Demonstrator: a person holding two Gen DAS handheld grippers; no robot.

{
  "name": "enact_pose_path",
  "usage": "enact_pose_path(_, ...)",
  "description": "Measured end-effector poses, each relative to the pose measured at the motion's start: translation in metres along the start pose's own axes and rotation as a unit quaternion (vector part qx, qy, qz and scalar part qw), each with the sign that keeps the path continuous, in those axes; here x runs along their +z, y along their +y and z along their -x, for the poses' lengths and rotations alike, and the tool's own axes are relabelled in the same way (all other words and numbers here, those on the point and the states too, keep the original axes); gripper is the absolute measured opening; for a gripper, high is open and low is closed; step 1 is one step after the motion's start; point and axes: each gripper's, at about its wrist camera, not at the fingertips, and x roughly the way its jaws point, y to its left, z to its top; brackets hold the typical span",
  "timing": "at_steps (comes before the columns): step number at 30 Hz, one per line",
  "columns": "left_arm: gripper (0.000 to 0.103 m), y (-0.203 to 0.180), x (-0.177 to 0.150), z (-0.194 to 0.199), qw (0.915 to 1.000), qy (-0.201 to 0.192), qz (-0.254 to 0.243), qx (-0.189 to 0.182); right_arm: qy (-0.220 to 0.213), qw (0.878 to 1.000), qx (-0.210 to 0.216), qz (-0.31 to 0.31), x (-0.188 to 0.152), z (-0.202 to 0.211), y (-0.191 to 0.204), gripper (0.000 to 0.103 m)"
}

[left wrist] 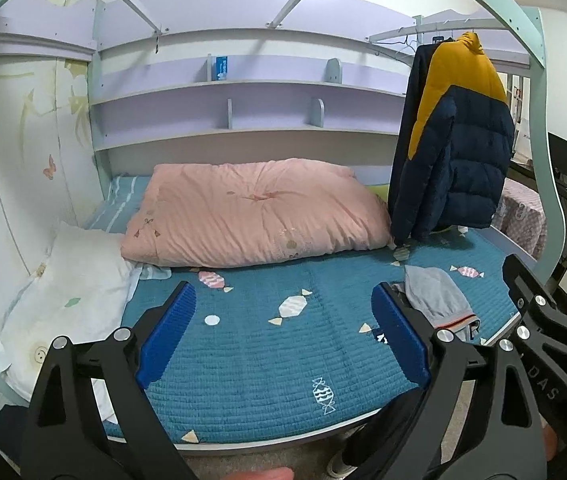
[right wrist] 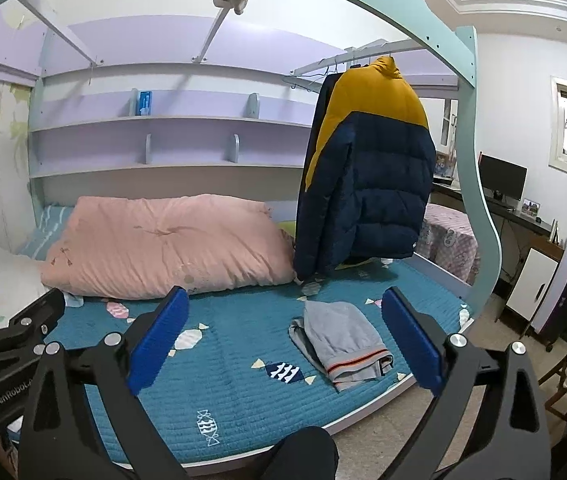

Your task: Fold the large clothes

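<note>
Both grippers are held spread wide over the teal bedspread (right wrist: 243,392), nothing pinched: left gripper (left wrist: 283,336), right gripper (right wrist: 283,344). A folded grey garment (right wrist: 343,340) is seen at two o'clock; the navy-and-yellow puffer jacket (right wrist: 367,184) hangs at one o'clock beside the pink quilt (right wrist: 167,240).

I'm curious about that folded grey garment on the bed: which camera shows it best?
The right wrist view. There the folded grey garment lies whole between the open fingers of the right hand-held gripper, orange stripe showing. In the left wrist view the garment sits off to the right, partly hidden behind a blue finger.
</note>
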Motion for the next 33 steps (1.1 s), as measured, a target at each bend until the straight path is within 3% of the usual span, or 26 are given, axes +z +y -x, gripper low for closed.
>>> enact_pose_path(13, 0.093, 0.004, -0.007, -0.008, 0.9994, 0.026, 0.002, 0.023, 0.027, 1.000, 0.005, 0.008, -0.009, -0.003, 0.009, 0.094)
enact_pose_path(33, 0.093, 0.004, -0.013, -0.013, 0.9984, 0.053, 0.014, 0.015, 0.037, 0.999, -0.010, 0.022, -0.012, 0.001, 0.015, 0.094)
